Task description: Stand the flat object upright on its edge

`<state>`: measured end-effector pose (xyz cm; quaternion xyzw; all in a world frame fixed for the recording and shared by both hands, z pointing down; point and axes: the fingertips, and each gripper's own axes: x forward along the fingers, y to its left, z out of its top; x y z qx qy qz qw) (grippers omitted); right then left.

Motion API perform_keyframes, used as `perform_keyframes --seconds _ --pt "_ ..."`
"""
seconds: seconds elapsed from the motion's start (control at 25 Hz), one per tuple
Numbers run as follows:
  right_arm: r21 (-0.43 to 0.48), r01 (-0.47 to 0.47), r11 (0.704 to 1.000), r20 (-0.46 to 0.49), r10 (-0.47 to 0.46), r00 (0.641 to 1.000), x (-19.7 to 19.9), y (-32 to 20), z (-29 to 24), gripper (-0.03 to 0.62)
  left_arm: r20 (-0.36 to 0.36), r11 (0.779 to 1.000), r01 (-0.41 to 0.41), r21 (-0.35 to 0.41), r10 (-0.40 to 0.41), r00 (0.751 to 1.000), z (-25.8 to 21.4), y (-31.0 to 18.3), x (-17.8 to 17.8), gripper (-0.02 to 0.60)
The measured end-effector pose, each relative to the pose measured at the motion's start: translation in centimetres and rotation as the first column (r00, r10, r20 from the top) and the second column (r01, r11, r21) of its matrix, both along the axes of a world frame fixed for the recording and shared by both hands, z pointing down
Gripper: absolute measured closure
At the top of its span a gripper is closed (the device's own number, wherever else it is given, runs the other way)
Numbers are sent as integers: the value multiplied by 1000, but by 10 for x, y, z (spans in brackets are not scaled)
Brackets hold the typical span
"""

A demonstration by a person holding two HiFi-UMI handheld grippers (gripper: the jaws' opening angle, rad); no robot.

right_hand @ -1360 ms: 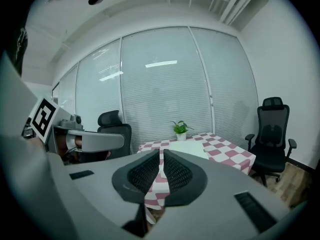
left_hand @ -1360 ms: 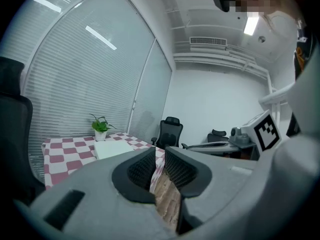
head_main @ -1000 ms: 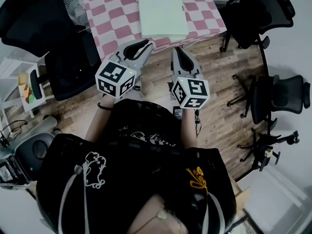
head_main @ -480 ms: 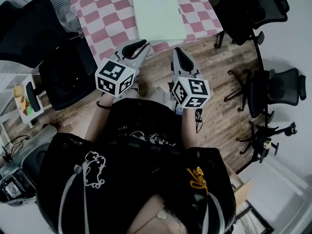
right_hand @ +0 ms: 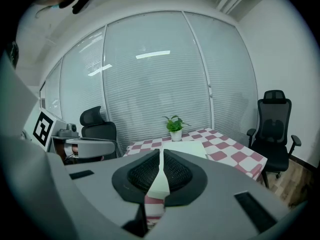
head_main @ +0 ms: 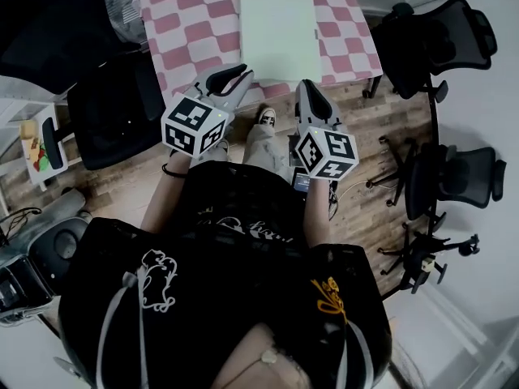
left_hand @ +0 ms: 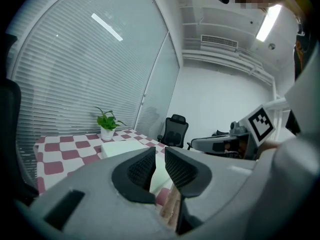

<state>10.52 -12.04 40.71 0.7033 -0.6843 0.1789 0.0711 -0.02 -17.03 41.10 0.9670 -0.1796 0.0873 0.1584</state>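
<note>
Flat object: a pale rectangular slab [head_main: 278, 24] lies flat on the pink-and-white checked worktop [head_main: 186, 23], near the edge that faces the person.
Left hand-held gripper: the left hand-held gripper [head_main: 235, 77] is clenched with nothing between its jaws. It hangs in the air short of the flat object, off its near left corner and apart from it.
Left arm pose: the forearm reaches forward from the body. The gripper points toward the flat object with a slight downward tilt, its marker cube toward the person.
Right hand-held gripper: the right hand-held gripper [head_main: 309, 92] is clenched and empty. It hangs in the air short of the flat object's near right corner and does not touch it.
Right arm pose: the forearm is stretched forward, roughly parallel to the left one. The gripper aims at the flat object and dips a little.
Potted plant: a small green plant [right_hand: 175, 126] stands on the worktop beyond the flat object's far end.
Chairs: black office chairs [head_main: 438, 31] stand on both sides of the flat object's worktop.
</note>
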Motion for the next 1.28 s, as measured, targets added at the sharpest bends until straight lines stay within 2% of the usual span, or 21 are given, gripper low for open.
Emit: perform_keyframes --seconds 0.28,0.52,0.64,0.8,0.88,1.12,1.16,1.24,1.28 --pt "11 48 999 37 -48 998 42 -40 6 566 28 994 111 -12 -111 993 12 -38 11 515" --pt "-6 115 993 66 -114 991 83 -72 13 565 55 985 154 -72 -150 987 29 -62 46 514" --pt "-19 117 993 110 -115 987 110 -82 23 565 92 981 165 -97 -156 983 42 -69 60 506" --pt "-36 109 993 185 -100 978 142 -93 40 565 165 980 166 -113 -146 975 63 -76 64 434" --pt "-62 118 991 203 -103 974 154 -98 52 565 197 976 178 -126 -151 969 74 -81 61 422" --pt "-128 171 977 274 -131 953 184 -118 95 563 249 945 226 -236 -166 954 113 -103 52 387" --pt "-127 195 973 304 -149 941 185 -123 101 555 253 937 233 -260 -166 953 120 -107 52 375" --pt "-127 254 959 371 -191 909 184 -131 113 422 258 919 243 -309 -164 952 133 -114 54 352" --pt "-132 279 951 400 -207 893 183 -135 120 391 265 912 246 -327 -162 951 139 -116 56 341"
